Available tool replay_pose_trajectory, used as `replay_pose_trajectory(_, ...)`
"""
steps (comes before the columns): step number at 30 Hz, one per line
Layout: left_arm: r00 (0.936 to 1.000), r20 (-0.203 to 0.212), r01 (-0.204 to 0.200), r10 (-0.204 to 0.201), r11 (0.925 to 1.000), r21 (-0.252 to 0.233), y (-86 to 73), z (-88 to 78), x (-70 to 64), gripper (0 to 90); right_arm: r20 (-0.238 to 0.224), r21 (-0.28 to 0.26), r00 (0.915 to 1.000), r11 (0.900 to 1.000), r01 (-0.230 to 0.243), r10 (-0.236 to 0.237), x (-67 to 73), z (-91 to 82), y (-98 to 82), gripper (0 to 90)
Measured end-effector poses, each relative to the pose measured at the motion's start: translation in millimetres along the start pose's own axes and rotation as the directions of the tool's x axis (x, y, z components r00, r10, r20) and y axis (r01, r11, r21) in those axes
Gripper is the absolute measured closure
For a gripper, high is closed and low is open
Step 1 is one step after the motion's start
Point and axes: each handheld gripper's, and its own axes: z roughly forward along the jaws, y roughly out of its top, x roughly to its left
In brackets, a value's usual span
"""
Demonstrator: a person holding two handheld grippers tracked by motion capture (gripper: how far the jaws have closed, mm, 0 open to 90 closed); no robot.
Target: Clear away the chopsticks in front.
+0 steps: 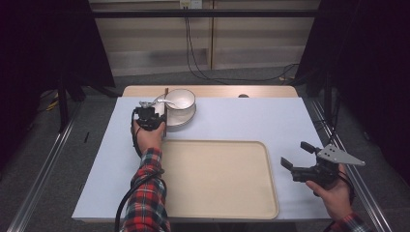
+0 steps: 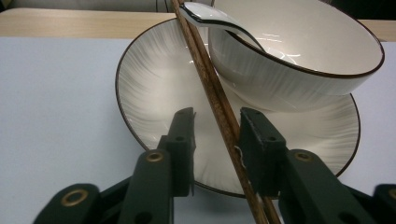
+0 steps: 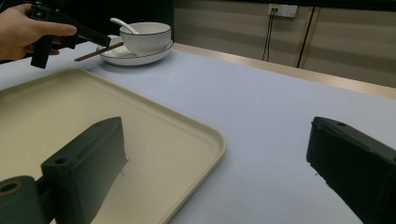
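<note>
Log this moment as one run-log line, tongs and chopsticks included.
left tongs: astride chopsticks lying on plate, one pad touching, not clamped | right tongs: open, empty, beside tray | spoon: in bowl

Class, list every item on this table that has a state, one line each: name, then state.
Left tongs: around the chopsticks, not yet clamped.
Right tongs: open, empty.
Chopsticks: leaning on the plate.
Spoon: resting in the bowl.
Bowl: upright on the plate.
Plate: flat.
Tray: empty.
</note>
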Motion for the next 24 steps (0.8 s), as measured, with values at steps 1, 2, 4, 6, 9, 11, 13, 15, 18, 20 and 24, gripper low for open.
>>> replay_pose_trajectory(1,1.0,-0.004,-0.004,0.004,0.9999,0.009,0.4,0.1,0.7,67.9,0.0,0.0,1.0,1.0,0.002,-0.002,-0.2,0.1,-0.1,4.2)
replay_pose_trajectory(2,0.9999,-0.013,0.003,-0.003,0.9998,0.017,0.6,0.4,0.6,69.6,0.0,0.0,1.0,1.0,0.002,-0.002,-0.2,0.1,-0.1,4.2)
replay_pose_trajectory(4,0.9996,-0.018,0.02,-0.02,0.9996,0.019,0.4,1.0,1.5,71.8,0.0,0.0,1.0,1.0,0.001,-0.001,-0.3,0.0,-0.1,4.2)
replay_pose_trajectory(6,0.9995,-0.027,0.021,-0.02,0.9993,0.033,0.5,2.1,1.7,74.1,-0.002,-0.002,1.0,1.0,0.005,-0.005,-0.2,0.2,-0.2,4.2)
replay_pose_trajectory(9,0.9983,-0.042,0.042,-0.041,0.9981,0.044,0.4,3.3,1.3,82.8,0.0,-0.004,1.0,1.0,-0.001,0.001,0.8,1.4,-0.4,4.2)
replay_pose_trajectory(11,0.9967,-0.052,0.064,-0.062,0.9973,0.038,0.3,3.8,1.1,84.6,-0.004,0.006,1.0,1.0,0.006,-0.006,0.5,1.5,-0.9,4.1)
replay_pose_trajectory(13,0.9952,-0.058,0.081,-0.079,0.9959,0.04,0.7,3.4,1.0,85.7,-0.013,0.011,0.9999,1.0,0.01,-0.01,0.2,1.5,-1.1,4.1)
replay_pose_trajectory(15,0.9931,-0.077,0.091,-0.088,0.9949,0.042,0.7,0.9,1.0,85.8,-0.01,0.009,0.9998,1.0,0.017,-0.017,-0.1,2.0,-1.3,4.1)
replay_pose_trajectory(18,0.9915,-0.083,0.103,-0.1,0.9941,0.033,-0.6,-5.6,2.9,85.8,-0.012,0.01,0.9999,1.0,0.01,-0.01,-0.2,1.5,-1.1,4.0)
replay_pose_trajectory(20,0.99,-0.082,0.117,-0.114,0.9928,0.027,-2.1,-10.7,3.5,85.8,-0.007,0.008,1.0,1.0,0.007,-0.007,-0.2,1.4,-0.9,3.9)
replay_pose_trajectory(24,0.9857,-0.096,0.14,-0.139,0.99,0.012,-5.0,-24.2,4.7,85.9,-0.004,0.002,1.0,1.0,0.006,-0.006,-1.7,1.1,-0.7,3.3)
